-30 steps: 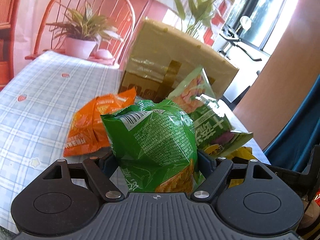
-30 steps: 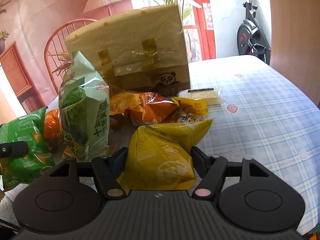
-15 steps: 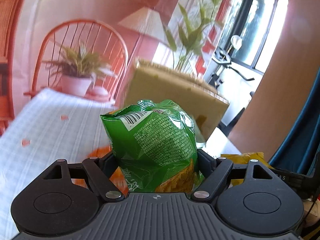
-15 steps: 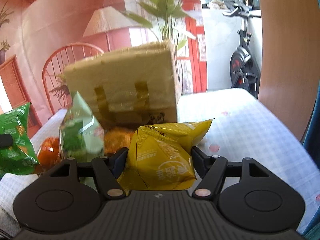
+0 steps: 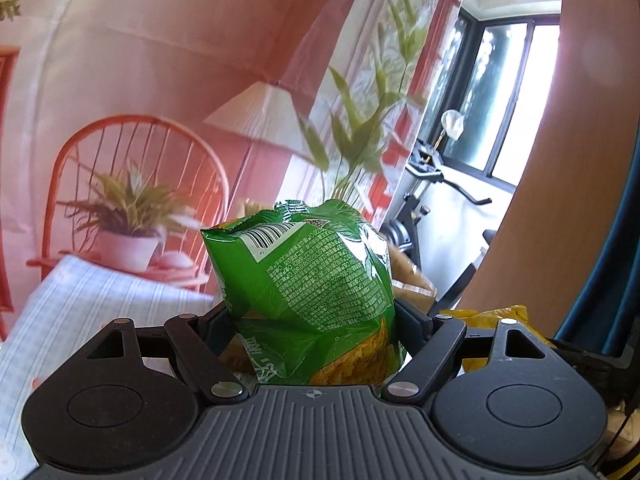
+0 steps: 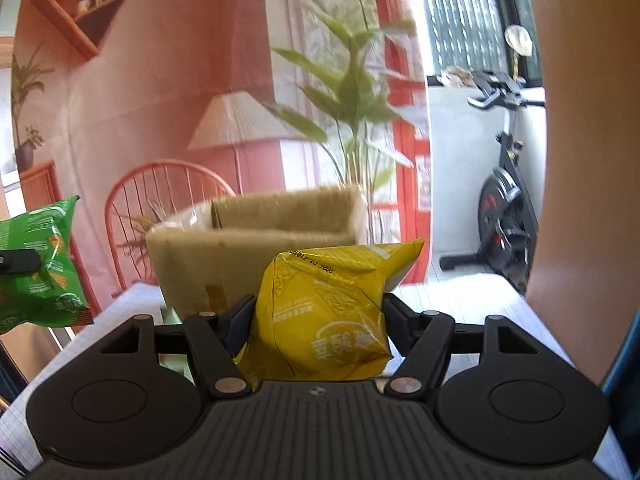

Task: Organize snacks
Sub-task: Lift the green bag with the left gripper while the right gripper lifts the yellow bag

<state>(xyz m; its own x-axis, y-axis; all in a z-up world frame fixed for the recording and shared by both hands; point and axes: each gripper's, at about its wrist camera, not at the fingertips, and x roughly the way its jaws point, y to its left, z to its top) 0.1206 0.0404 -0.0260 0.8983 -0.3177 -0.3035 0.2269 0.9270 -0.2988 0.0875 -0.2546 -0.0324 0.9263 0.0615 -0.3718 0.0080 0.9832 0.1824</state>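
Observation:
My left gripper (image 5: 312, 312) is shut on a green snack bag (image 5: 308, 280), which fills the gap between the jaws and stands well above the table. In the right wrist view, my right gripper (image 6: 316, 320) is shut on a yellow snack bag (image 6: 328, 312), also raised. The green snack bag (image 6: 36, 272) shows again at the left edge of the right wrist view, and the yellow snack bag (image 5: 488, 320) peeks in at the right of the left wrist view. An open cardboard box (image 6: 248, 248) stands on the table ahead of the right gripper. Only its edge (image 5: 412, 280) shows behind the green bag.
The table wears a pale blue checked cloth (image 5: 100, 308). Behind it hangs a printed backdrop with a red chair (image 5: 132, 160), a lamp and plants. An exercise bike (image 6: 504, 208) stands at the far right, beside a curved wooden panel (image 6: 588, 160).
Both grippers rose with their bags still held. The loose snack bags on the table dropped out of sight, and the box's open top now shows in the right wrist view.

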